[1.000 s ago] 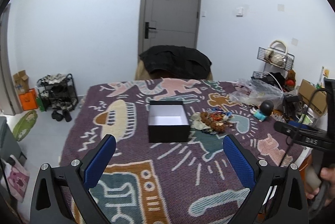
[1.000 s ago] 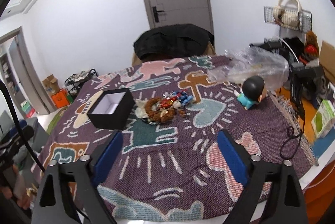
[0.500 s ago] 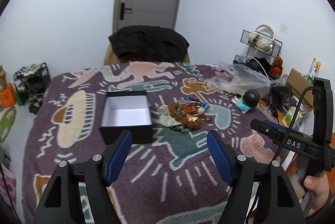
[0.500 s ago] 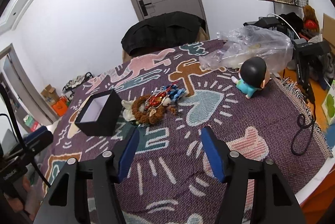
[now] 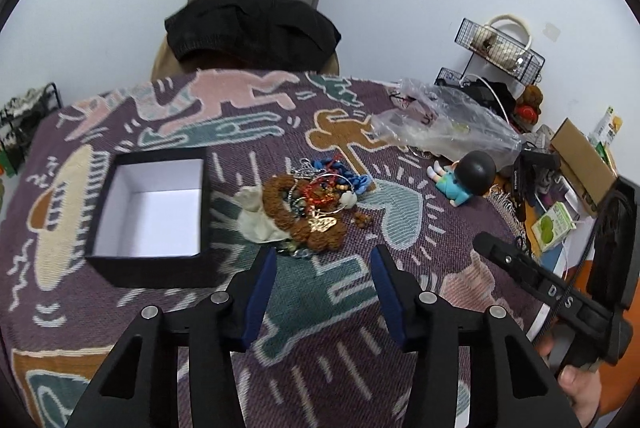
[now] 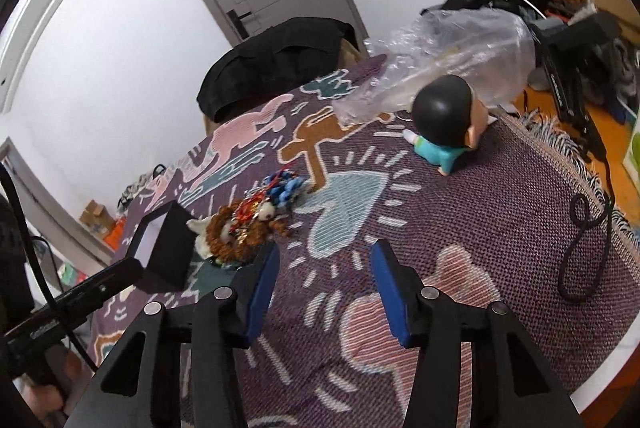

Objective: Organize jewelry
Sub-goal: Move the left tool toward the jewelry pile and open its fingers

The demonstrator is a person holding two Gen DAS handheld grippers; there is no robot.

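A heap of jewelry (image 5: 310, 204) with brown bead strings, red and blue pieces and a gold butterfly lies on the patterned cloth. It also shows in the right wrist view (image 6: 248, 228). An open black box (image 5: 150, 216) with a white inside stands just left of the heap, empty; it appears in the right wrist view (image 6: 166, 248) too. My left gripper (image 5: 323, 276) is open and empty, hovering just in front of the heap. My right gripper (image 6: 323, 272) is open and empty, to the right of the heap and above the cloth.
A small doll (image 5: 466, 178) with a black head lies right of the heap, seen too in the right wrist view (image 6: 444, 120). A crumpled clear plastic bag (image 5: 440, 120) lies behind it. A chair with a black jacket (image 5: 252, 28) stands at the far edge. Cables and clutter (image 6: 580, 76) sit at the right.
Both grippers have moved forward and down toward the jewelry heap, and their jaws have narrowed a good deal while staying open. The box and the heap have not moved.
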